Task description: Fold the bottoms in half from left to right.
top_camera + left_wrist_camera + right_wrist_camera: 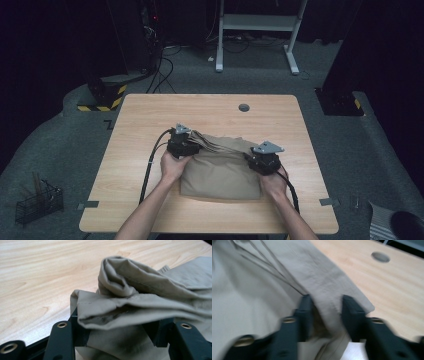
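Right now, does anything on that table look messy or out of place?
Only the tan cloth: its far left corner is bunched into rumpled folds between the left gripper jaws, while the near part lies flat. Nothing looks spilled or torn.

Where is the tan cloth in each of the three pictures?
High view: the tan cloth lies folded at the table's middle, between both hands.
Left gripper view: it bunches at centre and right, between the black jaws.
Right gripper view: it covers the left and middle.
Shared landmark: the light wooden table, bare beside the cloth.
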Action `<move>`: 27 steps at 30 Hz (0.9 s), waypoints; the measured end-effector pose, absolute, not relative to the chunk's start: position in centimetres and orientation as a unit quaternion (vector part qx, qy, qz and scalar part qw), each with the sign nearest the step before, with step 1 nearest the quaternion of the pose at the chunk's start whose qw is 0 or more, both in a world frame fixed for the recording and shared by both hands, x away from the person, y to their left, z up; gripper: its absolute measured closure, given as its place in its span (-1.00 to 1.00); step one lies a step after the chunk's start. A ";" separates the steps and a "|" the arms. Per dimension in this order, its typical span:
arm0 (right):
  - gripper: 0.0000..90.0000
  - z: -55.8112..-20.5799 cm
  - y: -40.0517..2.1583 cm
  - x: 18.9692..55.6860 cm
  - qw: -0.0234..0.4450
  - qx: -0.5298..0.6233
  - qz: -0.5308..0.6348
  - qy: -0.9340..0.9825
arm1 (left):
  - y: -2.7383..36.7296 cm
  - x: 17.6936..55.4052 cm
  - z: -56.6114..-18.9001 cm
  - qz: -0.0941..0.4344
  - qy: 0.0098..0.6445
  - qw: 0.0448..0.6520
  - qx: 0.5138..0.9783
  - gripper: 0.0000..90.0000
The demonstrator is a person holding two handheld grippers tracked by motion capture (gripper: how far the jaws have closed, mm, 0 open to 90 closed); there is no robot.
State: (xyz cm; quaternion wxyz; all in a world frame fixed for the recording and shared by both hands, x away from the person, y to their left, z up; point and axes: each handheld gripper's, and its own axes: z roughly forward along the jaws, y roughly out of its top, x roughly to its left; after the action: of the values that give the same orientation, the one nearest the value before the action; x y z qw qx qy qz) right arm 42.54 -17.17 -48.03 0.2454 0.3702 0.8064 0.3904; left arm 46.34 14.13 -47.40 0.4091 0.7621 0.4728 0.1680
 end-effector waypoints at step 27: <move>0.57 -48.2 -13.5 43.8 0.210 0.351 0.418 0.811 | 12.8 47.1 -47.5 0.173 0.466 0.415 0.762 -0.12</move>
State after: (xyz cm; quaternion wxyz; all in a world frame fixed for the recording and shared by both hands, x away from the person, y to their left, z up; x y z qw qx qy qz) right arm 43.76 -13.45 -48.20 0.2102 0.3509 0.8112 0.4179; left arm 47.11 12.76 -47.54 0.4149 0.7621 0.4659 0.1733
